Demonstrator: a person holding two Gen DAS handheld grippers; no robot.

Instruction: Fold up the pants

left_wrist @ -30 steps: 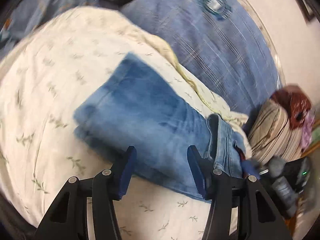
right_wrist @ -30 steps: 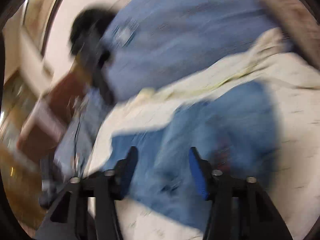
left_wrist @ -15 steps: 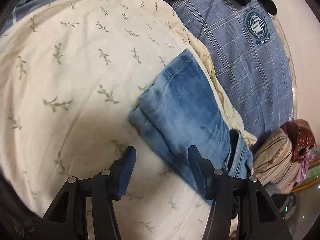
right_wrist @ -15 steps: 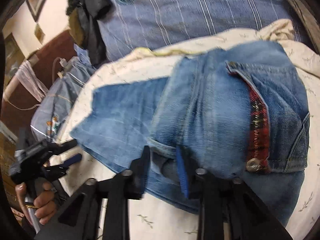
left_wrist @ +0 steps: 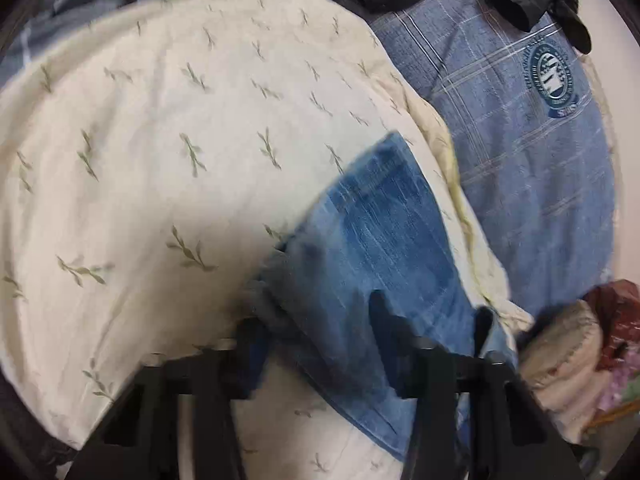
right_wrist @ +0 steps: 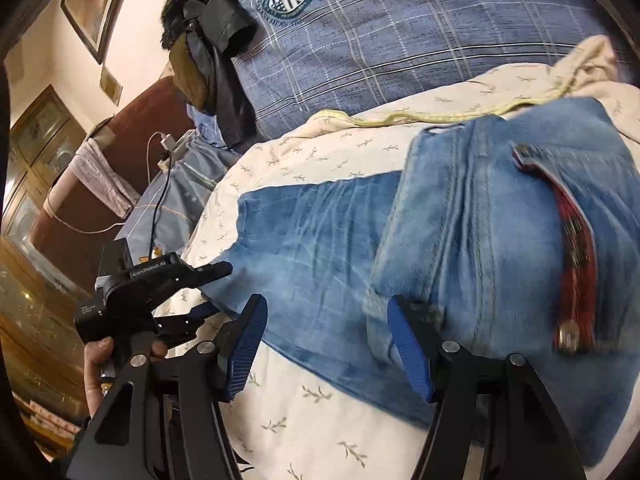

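Blue jeans (right_wrist: 480,240) lie folded on a cream bed cover, the upper part with a red tartan trim (right_wrist: 576,248) doubled over the leg part. My right gripper (right_wrist: 328,344) stands at the near edge of the fold. Its jaws are opening, with denim below and between them, not pinched. In the left wrist view, which is blurred, the jeans' (left_wrist: 380,232) leg end reaches in between the fingers of my left gripper (left_wrist: 318,344). Those jaws are closing, still apart. From the right wrist view the left gripper (right_wrist: 216,290) sits at the leg end, held by a hand (right_wrist: 96,364).
A cream leaf-print cover (left_wrist: 160,160) spreads under the jeans. Beyond it lies a blue plaid cover (right_wrist: 400,40) with a black garment (right_wrist: 208,40) on top. A pile of clothes (left_wrist: 568,352) sits off the bed's edge. A charger cable (right_wrist: 160,184) hangs by a wooden cabinet (right_wrist: 32,160).
My right gripper has let go of the fold edge and its jaws have spread. My left gripper has moved in, rolled a little, and the jeans' leg end now lies between its fingers.
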